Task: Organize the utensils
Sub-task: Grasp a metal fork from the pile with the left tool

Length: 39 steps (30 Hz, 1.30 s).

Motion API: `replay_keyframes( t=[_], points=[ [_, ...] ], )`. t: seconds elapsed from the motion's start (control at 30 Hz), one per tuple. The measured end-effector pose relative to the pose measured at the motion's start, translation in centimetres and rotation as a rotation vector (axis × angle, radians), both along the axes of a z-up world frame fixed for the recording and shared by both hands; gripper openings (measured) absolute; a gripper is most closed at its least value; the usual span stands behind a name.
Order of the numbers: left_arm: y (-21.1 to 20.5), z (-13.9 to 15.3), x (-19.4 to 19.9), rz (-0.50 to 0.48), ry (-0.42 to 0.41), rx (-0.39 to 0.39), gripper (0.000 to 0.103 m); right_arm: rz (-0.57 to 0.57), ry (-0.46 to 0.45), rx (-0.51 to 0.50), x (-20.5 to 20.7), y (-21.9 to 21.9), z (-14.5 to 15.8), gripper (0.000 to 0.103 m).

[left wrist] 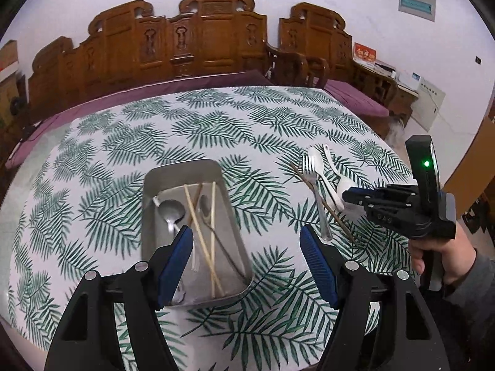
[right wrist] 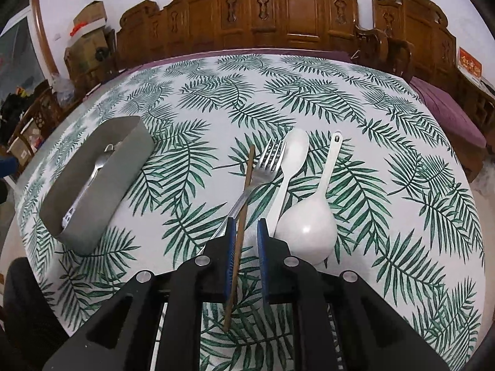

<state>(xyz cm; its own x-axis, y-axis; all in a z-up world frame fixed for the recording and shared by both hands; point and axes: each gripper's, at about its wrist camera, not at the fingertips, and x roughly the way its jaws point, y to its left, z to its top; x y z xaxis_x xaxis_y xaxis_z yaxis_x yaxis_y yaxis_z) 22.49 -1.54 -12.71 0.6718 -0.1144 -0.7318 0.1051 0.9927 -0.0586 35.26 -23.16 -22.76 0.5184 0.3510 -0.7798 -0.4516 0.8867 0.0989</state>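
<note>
R tongs (right wrist: pixel 244 238) part-closed astride brown chopstick (right wrist: pixel 244 198), gap on one side. L tongs (left wrist: pixel 247 256) wide open over metal tray (left wrist: pixel 216 170) w/ spoon (left wrist: pixel 171 211). Fork (right wrist: pixel 269 160), white spoons beside on surface (right wrist: pixel 402 185).

right gripper (right wrist: pixel 246 232) straddling brown chopstick (right wrist: pixel 244 204)

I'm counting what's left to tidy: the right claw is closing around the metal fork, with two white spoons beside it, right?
Not quite. The right wrist view shows the right claw around the brown chopstick, not the fork. The two white spoons do lie beside it.
</note>
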Motion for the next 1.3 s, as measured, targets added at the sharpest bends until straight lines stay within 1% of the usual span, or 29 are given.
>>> replay_keyframes(
  t=[0.2, 0.23, 0.37, 0.43, 0.5, 0.6, 0.63, 0.77, 0.97, 1.03, 1.2, 1.3],
  points=[
    [-2.4, -1.3, 2.3, -0.056, 0.024, 0.001, 0.067, -0.015, -0.02, 0.026, 0.5, -1.4, 0.3, 0.015],
    [-3.0, -1.7, 2.9, -0.069, 0.031, -0.004, 0.062, -0.018, -0.022, 0.03, 0.6, -1.7, 0.4, 0.016],
    [-5.0, -3.1, 4.8, -0.107, 0.056, -0.012, 0.052, -0.043, -0.032, 0.039, 1.4, -3.2, 0.3, 0.016],
    [-5.8, -3.7, 5.9, -0.12, 0.072, -0.022, 0.042, -0.06, -0.035, 0.032, 2.0, -3.9, 0.1, 0.016],
    [-6.7, -4.6, 7.1, -0.132, 0.091, -0.037, 0.038, -0.078, -0.035, 0.024, 2.5, -4.5, -0.2, 0.016],
    [-8.0, -5.7, 8.5, -0.146, 0.108, -0.038, 0.036, -0.1, -0.039, 0.015, 3.5, -5.5, -0.4, 0.016],
    [-8.5, -6.2, 9.0, -0.155, 0.117, -0.04, 0.034, -0.108, -0.04, 0.017, 3.9, -5.9, -0.5, 0.016],
    [-9.8, -7.6, 10.3, -0.177, 0.14, -0.038, 0.033, -0.126, -0.031, 0.042, 4.9, -6.8, -0.6, 0.016],
    [-11.0, -9.6, 12.5, -0.189, 0.178, -0.048, 0.028, -0.115, -0.024, 0.046, 5.2, -6.3, -0.7, 0.016],
    [-11.3, -10.1, 13.2, -0.189, 0.191, -0.056, 0.025, -0.113, -0.023, 0.048, 5.2, -6.1, -0.7, 0.016],
    [-12.1, -11.2, 14.7, -0.193, 0.211, -0.053, 0.023, -0.11, -0.017, 0.055, 5.3, -5.8, -0.8, 0.016],
    [-12.2, -11.6, 15.2, -0.191, 0.22, -0.05, 0.018, -0.108, -0.015, 0.057, 5.4, -5.6, -0.8, 0.016]
  ],
)
